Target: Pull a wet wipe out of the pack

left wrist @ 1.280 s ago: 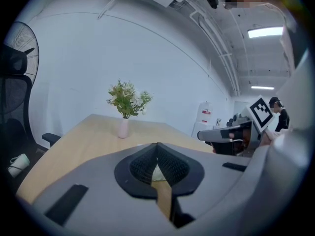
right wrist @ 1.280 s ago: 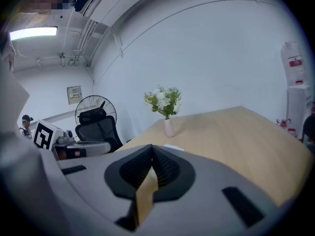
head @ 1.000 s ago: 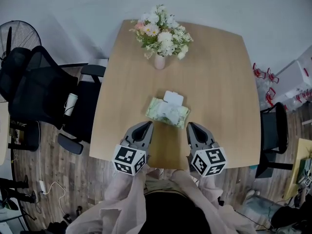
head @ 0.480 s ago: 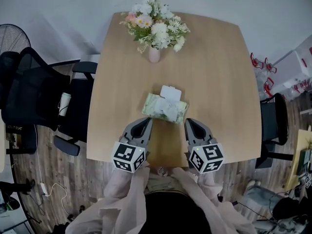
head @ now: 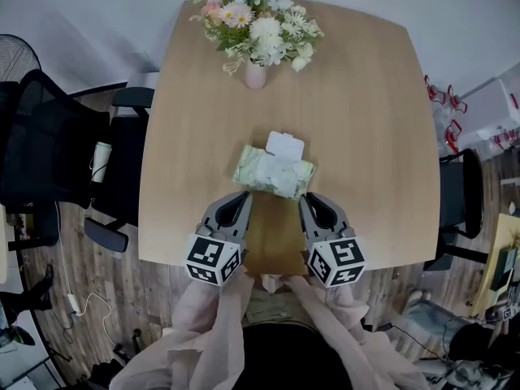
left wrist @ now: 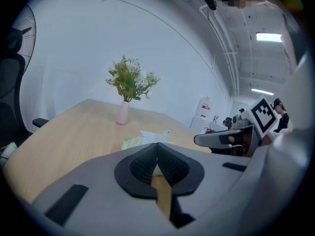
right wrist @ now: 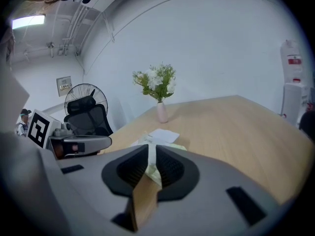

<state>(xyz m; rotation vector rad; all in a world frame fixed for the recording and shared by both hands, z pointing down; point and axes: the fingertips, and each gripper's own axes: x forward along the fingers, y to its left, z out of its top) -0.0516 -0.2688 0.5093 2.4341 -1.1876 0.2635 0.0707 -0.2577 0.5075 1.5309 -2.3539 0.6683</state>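
Observation:
A pale green wet wipe pack lies mid-table with its white lid flap open and a white wipe showing. It also shows in the left gripper view and the right gripper view, just beyond the jaws. My left gripper sits just short of the pack's near left corner, its pads meeting at the tips, nothing held. My right gripper is near the pack's near right corner. Its jaws are opening, a narrow slit between the pads, nothing between them.
A pink vase of flowers stands at the far end of the wooden table. Black office chairs stand at the left and right. A fan stands in the left corner.
Both grippers have dropped lower and edged closer to the near side of the pack. The pack has not moved on the table.

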